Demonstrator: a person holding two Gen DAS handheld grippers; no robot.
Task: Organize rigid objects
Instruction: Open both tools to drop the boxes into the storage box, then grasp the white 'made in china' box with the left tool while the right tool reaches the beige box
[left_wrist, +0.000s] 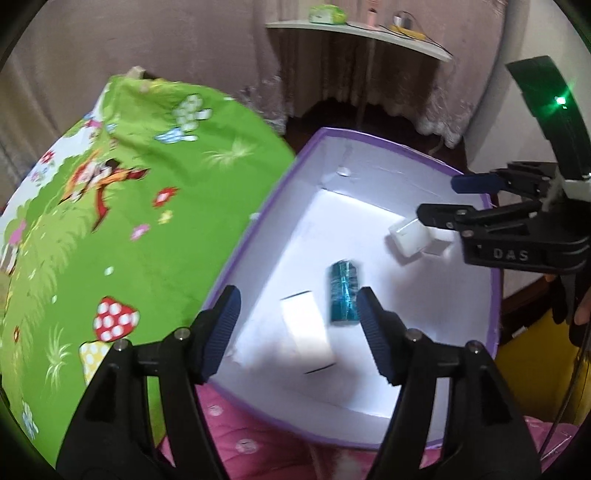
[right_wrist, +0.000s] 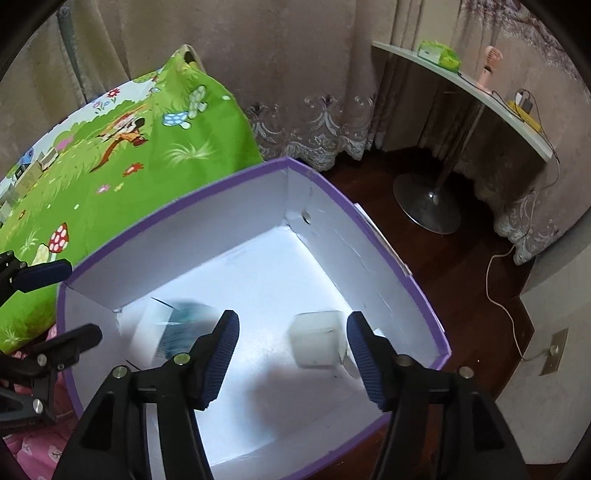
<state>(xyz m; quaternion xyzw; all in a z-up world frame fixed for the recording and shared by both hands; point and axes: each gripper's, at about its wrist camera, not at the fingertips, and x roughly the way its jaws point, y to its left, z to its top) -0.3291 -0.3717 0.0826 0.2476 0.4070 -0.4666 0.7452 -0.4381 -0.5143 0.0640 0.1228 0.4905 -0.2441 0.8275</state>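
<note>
- Left gripper (left_wrist: 299, 334) hangs over the near end of the purple-edged box (left_wrist: 369, 142), its jaws spread with nothing pinched; a white box (left_wrist: 306, 328) lies on the floor of the big box below the gap, and a blue foil-wrapped block (left_wrist: 344, 297) lies just beside it, close to the right-hand pad.
- Right gripper (right_wrist: 291, 354) also stands spread and empty over the same box (right_wrist: 177, 214); a frosted white cube (right_wrist: 317, 338) sits on the floor below it, nearer the right-hand pad than the left, with a smaller pale piece touching its right side.
- Seen from the right wrist, the white box (right_wrist: 149, 325) and the blue block (right_wrist: 184, 325) are blurred, near the left wall, well apart from the cube.
- Seen from the left wrist, the cube (left_wrist: 410, 236) lies under the right gripper's (left_wrist: 436, 199) fingertips.
- "DAS" reads in raised letters on the right gripper's body; no other writing is legible.
- Beside the big box lies a green cartoon-print cloth (left_wrist: 122, 221) with mushrooms; pink bedding (left_wrist: 243, 435) is under the near edge.
</note>
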